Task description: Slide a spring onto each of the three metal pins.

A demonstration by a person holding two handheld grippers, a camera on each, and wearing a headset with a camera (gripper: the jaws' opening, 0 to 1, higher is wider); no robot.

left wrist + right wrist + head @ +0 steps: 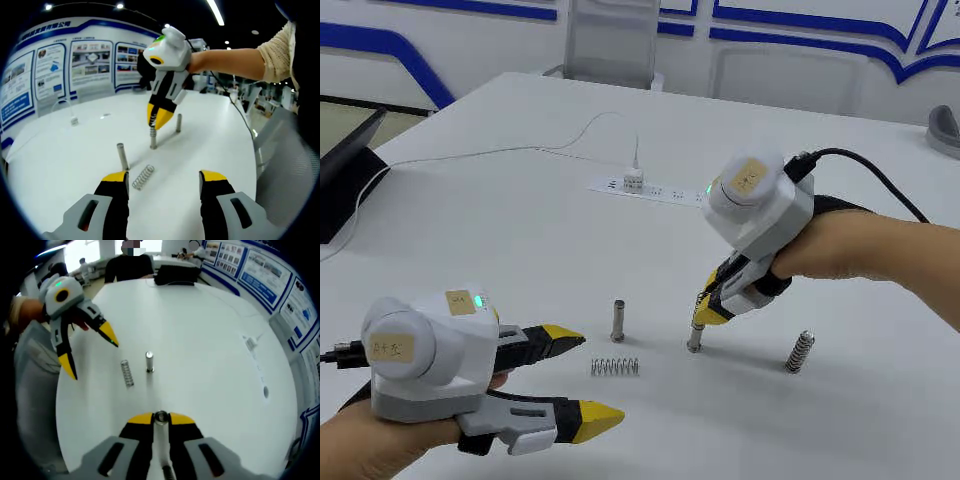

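Three metal pins stand on the white table (520, 240). The left pin (618, 320) (121, 156) (149, 361) is bare. A loose spring (615, 367) (143, 176) (127, 373) lies flat in front of it. My right gripper (705, 312) (159, 119) (160, 418) is shut on a spring at the top of the middle pin (695, 341) (153, 141). The right pin (800, 352) (178, 122) wears a spring. Low at the near left, my left gripper (585, 378) (164, 176) (92, 355) is open and holds nothing, its tips just short of the loose spring.
A white power strip (645, 187) with a plugged adapter and a thin cable (470, 155) lies beyond the pins. A dark monitor (345, 170) stands at the left edge, and a chair (612, 45) sits behind the table. A person (127, 265) sits at the far end.
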